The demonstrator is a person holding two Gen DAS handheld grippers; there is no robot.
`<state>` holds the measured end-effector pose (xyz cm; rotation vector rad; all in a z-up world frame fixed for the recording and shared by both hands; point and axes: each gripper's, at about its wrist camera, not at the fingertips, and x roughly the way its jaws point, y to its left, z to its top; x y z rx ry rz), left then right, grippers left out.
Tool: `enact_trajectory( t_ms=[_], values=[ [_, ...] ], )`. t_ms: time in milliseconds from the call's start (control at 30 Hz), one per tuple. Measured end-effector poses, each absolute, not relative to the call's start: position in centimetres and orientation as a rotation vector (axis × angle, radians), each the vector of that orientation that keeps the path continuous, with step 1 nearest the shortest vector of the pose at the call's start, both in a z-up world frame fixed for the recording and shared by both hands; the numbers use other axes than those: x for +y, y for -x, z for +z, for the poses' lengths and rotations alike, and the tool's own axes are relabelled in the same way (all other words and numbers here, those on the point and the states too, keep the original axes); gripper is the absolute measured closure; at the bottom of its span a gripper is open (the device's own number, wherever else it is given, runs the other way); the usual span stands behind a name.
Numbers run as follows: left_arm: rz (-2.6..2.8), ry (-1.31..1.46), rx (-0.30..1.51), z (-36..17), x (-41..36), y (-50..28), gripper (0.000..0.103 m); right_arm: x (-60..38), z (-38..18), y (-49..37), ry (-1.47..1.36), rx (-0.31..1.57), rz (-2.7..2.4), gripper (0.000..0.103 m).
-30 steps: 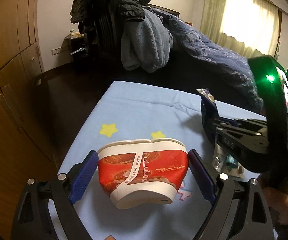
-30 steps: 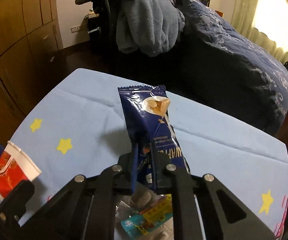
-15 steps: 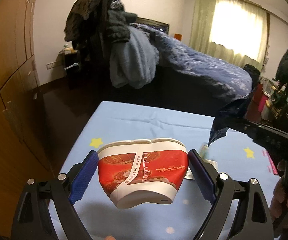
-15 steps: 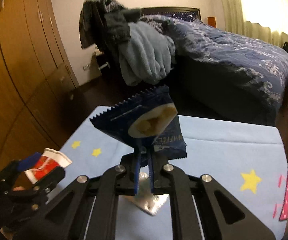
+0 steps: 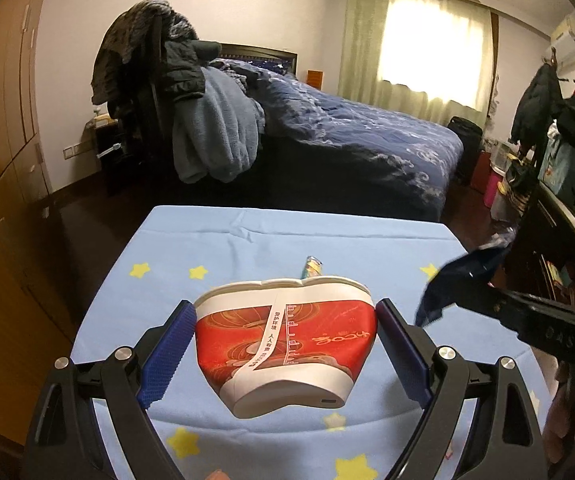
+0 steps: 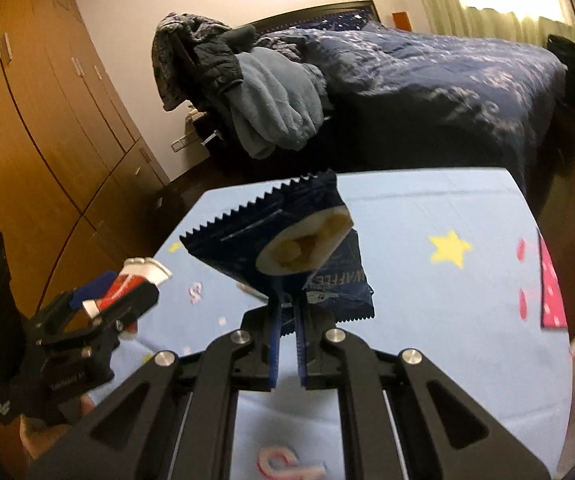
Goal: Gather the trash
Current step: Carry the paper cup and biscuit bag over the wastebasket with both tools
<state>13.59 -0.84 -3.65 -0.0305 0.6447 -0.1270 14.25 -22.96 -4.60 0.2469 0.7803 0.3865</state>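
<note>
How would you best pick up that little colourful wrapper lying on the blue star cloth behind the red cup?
Probably by the raised, crinkled end of the small colourful wrapper, coming down from above. It lies flat on the tablecloth, so only that lifted end gives the fingers an edge to close on. Most of it is hidden behind the red paper cup, so this is a guess.

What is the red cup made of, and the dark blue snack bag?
The red cup looks like coated paper: matte print, white rim, and sides dented in by the jaws. The dark blue snack bag looks like thin glossy plastic film: shiny creases and a zigzag-cut edge. Neither is certain from looks alone.
</note>
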Motion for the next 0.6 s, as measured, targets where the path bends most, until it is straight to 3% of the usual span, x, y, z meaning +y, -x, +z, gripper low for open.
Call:
enact_trajectory(
  t_ms=[600],
  values=[
    [-0.153,0.004,0.649,-3.8,-3.3,-11.8,0.013,-29.3,-6.6,-8.7,-0.324,0.781,0.288,0.095]
  ],
)
